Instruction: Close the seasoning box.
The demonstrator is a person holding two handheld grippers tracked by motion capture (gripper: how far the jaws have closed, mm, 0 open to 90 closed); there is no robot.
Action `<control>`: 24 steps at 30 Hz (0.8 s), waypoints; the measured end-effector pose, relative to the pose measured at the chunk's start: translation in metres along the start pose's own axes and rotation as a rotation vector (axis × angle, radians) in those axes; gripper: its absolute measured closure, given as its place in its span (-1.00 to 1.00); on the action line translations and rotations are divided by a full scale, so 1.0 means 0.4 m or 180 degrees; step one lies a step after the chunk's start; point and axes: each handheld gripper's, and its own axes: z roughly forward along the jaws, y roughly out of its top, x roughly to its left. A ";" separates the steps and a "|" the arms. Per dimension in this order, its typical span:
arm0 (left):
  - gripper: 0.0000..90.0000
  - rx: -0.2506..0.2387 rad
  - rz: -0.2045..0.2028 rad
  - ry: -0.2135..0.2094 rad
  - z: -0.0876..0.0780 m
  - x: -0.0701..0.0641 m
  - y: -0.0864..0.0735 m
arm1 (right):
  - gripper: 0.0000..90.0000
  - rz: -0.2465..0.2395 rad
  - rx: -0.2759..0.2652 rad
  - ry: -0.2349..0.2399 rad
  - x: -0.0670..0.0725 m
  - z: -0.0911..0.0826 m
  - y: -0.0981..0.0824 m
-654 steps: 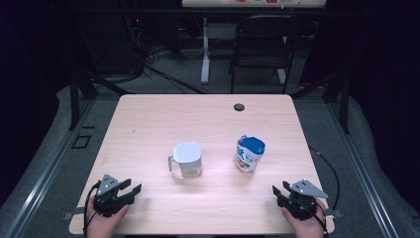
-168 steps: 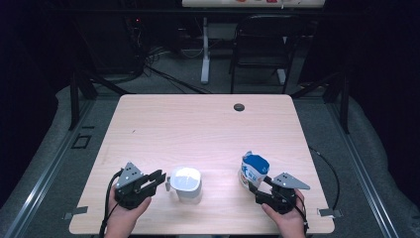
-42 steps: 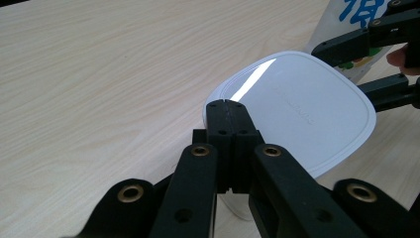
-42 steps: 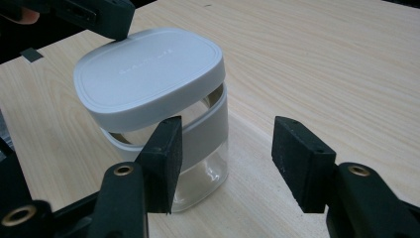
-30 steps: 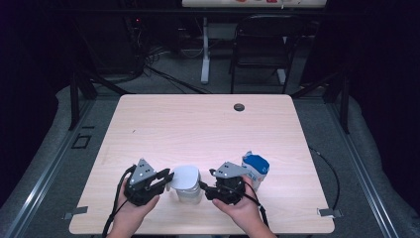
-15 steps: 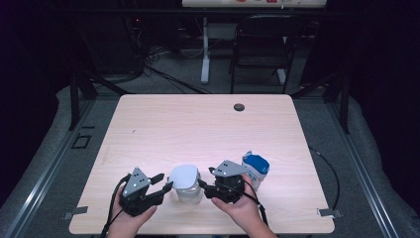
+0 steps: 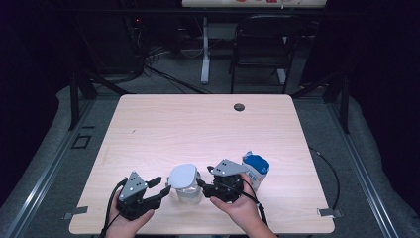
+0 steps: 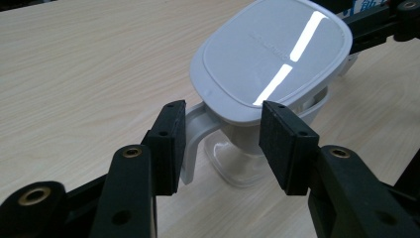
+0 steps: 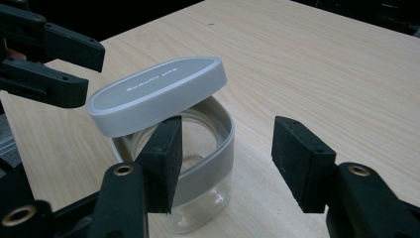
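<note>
- Left gripper [image 7: 159, 186] sits at the near edge of the table [image 7: 163, 124], just left of the jar. Its jaws are spread pretty wide. In the left gripper view [image 8: 220, 144] they straddle the jar's white handle [image 8: 194, 144] and the near edge of the lid, but I can see a gap on both sides, so it's not gripping anything.
- Right gripper [image 7: 202, 183] comes in from the jar's right side, jaws also wide open. In the right gripper view [image 9: 225, 158] one pad [image 9: 166, 161] is right up against the grey rim of the jar, maybe touching it, hard to say. The other pad [image 9: 299, 161] hangs over bare wood, well clear.
- The jar [image 7: 185, 186] is a small clear plastic container [image 9: 198, 193] with a grey band around the top and a side handle, standing upright near the front of the table between the two grippers.
- Its lid [image 9: 156, 94] is a flat, rounded white-grey piece with some faint embossed lettering I can't read. It's tilted, propped up on one side so you can see into the jar underneath.
- A blue and white carton [image 7: 256, 168] stands just right of the right gripper, behind the hand.
</note>
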 end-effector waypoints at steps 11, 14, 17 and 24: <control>0.26 0.0013 -0.0056 0.0081 0.001 0.028 -0.022 | 0.02 -0.0018 -0.0054 0.0019 0.008 0.001 0.022; 0.29 0.0034 -0.0076 0.0130 0.002 0.034 -0.026 | 0.02 -0.0024 -0.0066 0.0026 0.010 0.002 0.027; 0.31 0.0041 -0.0092 0.0159 0.002 0.041 -0.031 | 0.02 -0.0037 -0.0069 0.0038 0.012 0.002 0.031; 0.36 0.0029 -0.0128 0.0184 0.004 0.048 -0.035 | 0.02 -0.0054 -0.0108 0.0053 0.020 0.006 0.047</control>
